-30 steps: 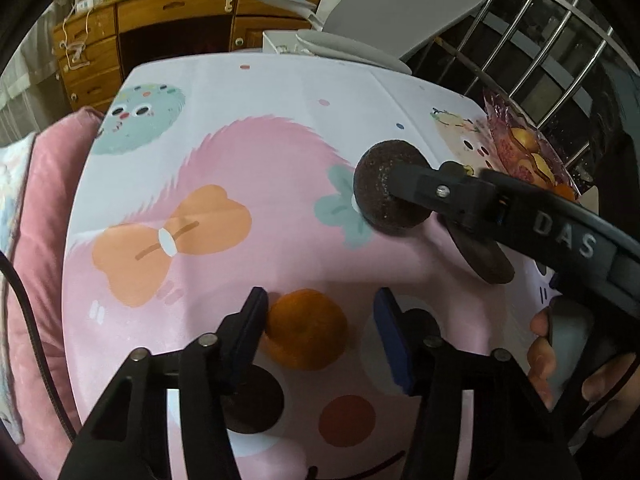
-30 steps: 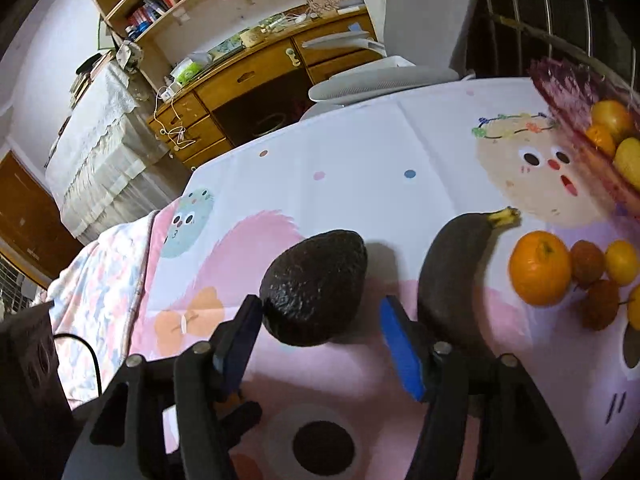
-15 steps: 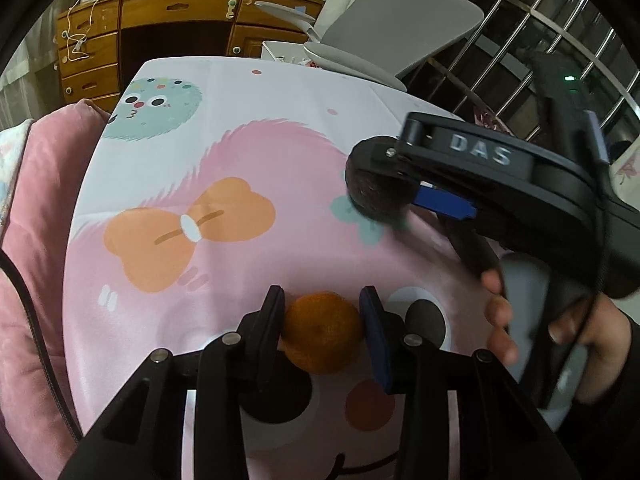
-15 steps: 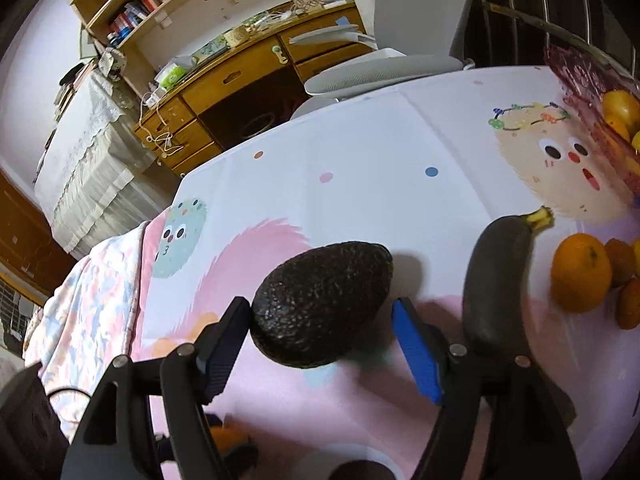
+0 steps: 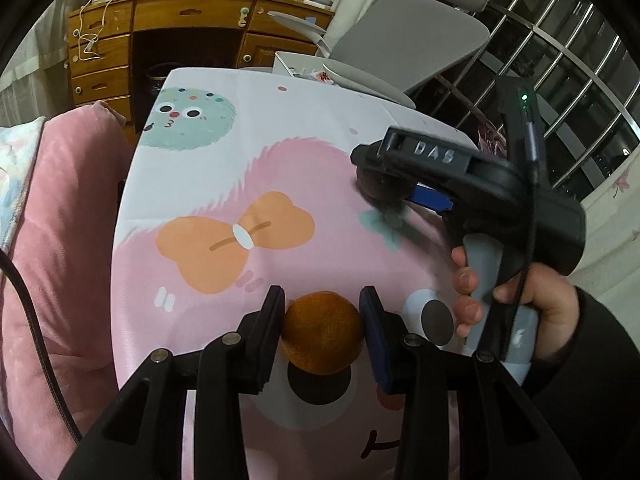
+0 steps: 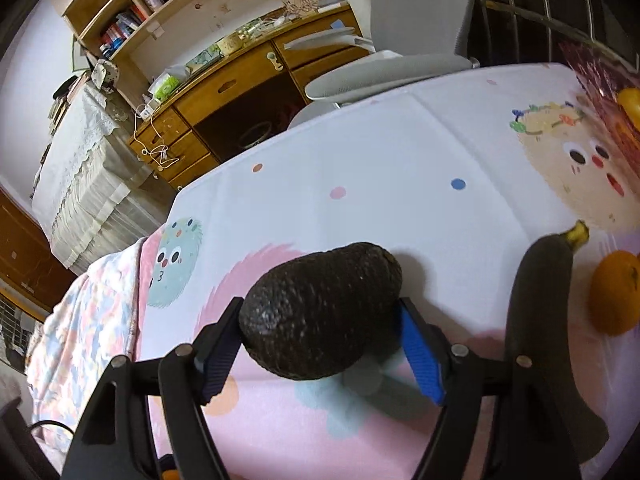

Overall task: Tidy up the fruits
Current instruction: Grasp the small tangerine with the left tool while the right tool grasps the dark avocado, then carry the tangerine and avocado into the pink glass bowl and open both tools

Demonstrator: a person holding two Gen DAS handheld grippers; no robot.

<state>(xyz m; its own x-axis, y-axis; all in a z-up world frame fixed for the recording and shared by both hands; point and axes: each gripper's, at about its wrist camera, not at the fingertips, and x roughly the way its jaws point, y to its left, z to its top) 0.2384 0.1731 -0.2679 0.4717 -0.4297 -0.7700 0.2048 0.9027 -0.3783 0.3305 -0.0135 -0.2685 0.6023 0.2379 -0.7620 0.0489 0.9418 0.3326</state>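
Observation:
My left gripper (image 5: 322,326) is shut on a small orange tangerine (image 5: 322,334) and holds it over the patterned tablecloth (image 5: 240,168). My right gripper (image 6: 320,332) is shut on a dark avocado (image 6: 320,310) and holds it just above the cloth; it also shows in the left wrist view (image 5: 400,196), gripping the avocado (image 5: 378,186). A blackened banana (image 6: 536,304) lies to the right of the avocado. An orange (image 6: 616,294) lies beyond the banana. A purple fruit tray (image 6: 600,76) with yellow fruit stands at the far right.
A pink cushion (image 5: 56,240) borders the table's left edge. A grey office chair (image 5: 400,52) and a wooden desk (image 5: 180,40) stand behind the table. A window grille (image 5: 560,68) is at the right.
My left gripper closed on the tangerine and lifted it. My right gripper closed on the avocado and raised it slightly, moving left.

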